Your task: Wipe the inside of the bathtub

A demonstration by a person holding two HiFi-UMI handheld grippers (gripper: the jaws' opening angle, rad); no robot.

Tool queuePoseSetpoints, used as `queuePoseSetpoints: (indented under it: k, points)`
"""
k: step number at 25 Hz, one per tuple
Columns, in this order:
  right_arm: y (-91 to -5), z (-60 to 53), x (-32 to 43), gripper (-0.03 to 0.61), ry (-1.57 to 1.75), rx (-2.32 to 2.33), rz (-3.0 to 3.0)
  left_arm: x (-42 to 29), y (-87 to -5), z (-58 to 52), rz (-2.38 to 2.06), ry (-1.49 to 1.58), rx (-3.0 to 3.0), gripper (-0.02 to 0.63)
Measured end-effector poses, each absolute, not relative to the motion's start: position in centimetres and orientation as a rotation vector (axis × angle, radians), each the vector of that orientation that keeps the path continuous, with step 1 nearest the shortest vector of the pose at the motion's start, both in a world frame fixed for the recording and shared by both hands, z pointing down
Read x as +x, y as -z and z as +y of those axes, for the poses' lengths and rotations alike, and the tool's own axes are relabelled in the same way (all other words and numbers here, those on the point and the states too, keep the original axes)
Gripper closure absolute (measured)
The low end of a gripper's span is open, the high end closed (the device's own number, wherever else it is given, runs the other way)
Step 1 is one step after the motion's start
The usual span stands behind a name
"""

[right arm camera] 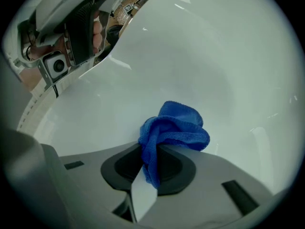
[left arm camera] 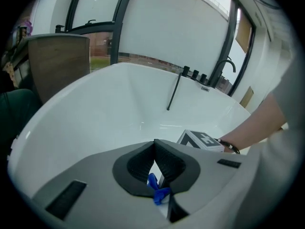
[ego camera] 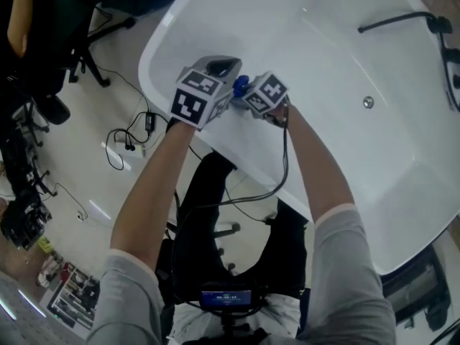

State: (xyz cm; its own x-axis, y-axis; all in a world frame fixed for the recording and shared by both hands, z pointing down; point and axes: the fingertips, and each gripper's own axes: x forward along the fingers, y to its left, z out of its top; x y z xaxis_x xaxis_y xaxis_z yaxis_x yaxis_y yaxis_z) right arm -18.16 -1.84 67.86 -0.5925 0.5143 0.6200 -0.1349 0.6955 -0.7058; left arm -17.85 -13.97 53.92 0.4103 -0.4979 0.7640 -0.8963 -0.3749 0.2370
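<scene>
The right gripper (right arm camera: 150,149) pinches the blue cloth (right arm camera: 178,125) in its jaws, bunched toward the bathtub (right arm camera: 190,56) wall just ahead, while the left gripper (left arm camera: 153,144) has its jaws closed, perhaps nipping a blue scrap.

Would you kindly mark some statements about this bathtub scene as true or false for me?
1. The right hand-held gripper is shut on a blue cloth. True.
2. The bathtub is filled with water. False: no water shows, and its drain lies bare.
3. Both grippers are beside the black tap fittings. False: they are at the opposite end, by the rim.
4. The jaws of the left hand-held gripper meet at their tips. True.
</scene>
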Motion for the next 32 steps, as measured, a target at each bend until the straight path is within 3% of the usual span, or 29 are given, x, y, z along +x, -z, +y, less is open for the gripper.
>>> queuePoseSetpoints:
  k: [10,23,32]
  points:
    - [-57.5,-5.4,-14.8,0.505,-0.934,0.099,-2.273,-18.4,-46.7,-11.3,-1.35,-0.718,2.056,0.612]
    - [-31.2,-2.2,-3.7,0.5,-0.626,0.589,-2.518,-13.1,-27.7,-1.2,-1.646,-0.545,2.098,0.612]
    - [-24.1,2.8,1.4,0.499,-0.593,0.838,-2.575,-11.4,-22.2,4.8,-1.635,-0.521,2.184,0.612]
